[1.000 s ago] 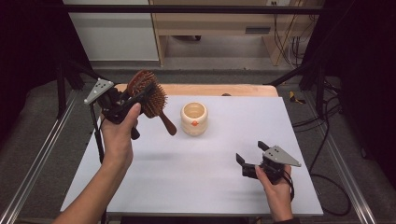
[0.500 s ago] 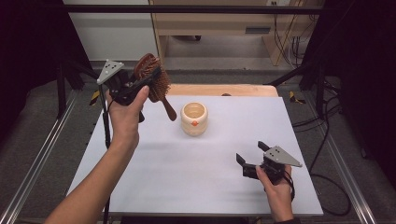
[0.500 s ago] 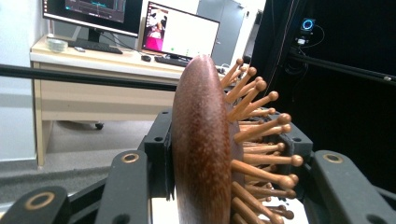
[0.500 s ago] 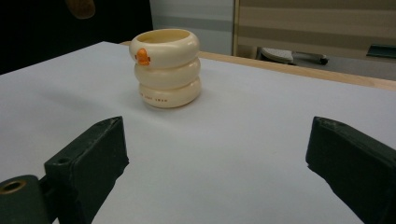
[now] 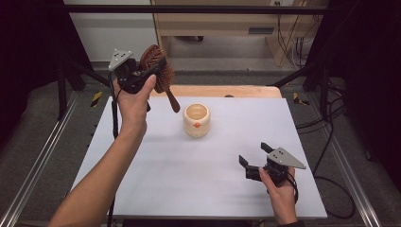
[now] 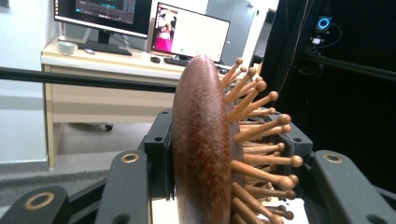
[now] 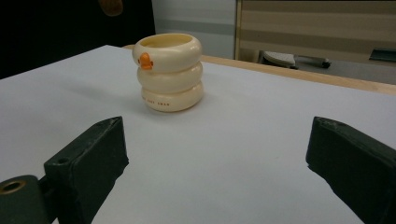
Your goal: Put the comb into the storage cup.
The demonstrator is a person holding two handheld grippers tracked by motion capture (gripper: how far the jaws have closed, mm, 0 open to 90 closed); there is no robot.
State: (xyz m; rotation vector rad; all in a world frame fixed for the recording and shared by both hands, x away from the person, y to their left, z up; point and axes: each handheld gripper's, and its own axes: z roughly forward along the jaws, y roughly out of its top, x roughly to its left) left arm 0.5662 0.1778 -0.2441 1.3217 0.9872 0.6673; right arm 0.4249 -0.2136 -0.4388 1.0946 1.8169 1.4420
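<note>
Above the far left corner of the white tabletop [image 5: 198, 170], a wooden hairbrush [image 5: 158, 71] is held aloft in the left tongs [image 5: 142, 75], which are clamped on its oval head. Seen from the left gripper view, the brush's dark, polished back [image 6: 201, 149] is pressed against one jaw, while its round-tipped wooden pins [image 6: 254, 135] are fanned out toward the other. In the high view the handle is angled down and to the right, its end hanging over the tabletop's far edge, clear of the surface. The left forearm is stretched up from the bottom of the high view to carry the load.

Near the middle of the tabletop, a cream-coloured cup [image 5: 196, 119] shaped like three stacked rings is stood upright, an orange mark visible on its upper ring [image 7: 145, 60]. It is set well apart from the brush and from both hands.

At the near right of the tabletop, the right tongs [image 5: 253, 161] are kept low, just above the surface, with the jaws spread wide and nothing between them. In the right gripper view they are pointed toward the cup, which is seen some way beyond their tips.
</note>
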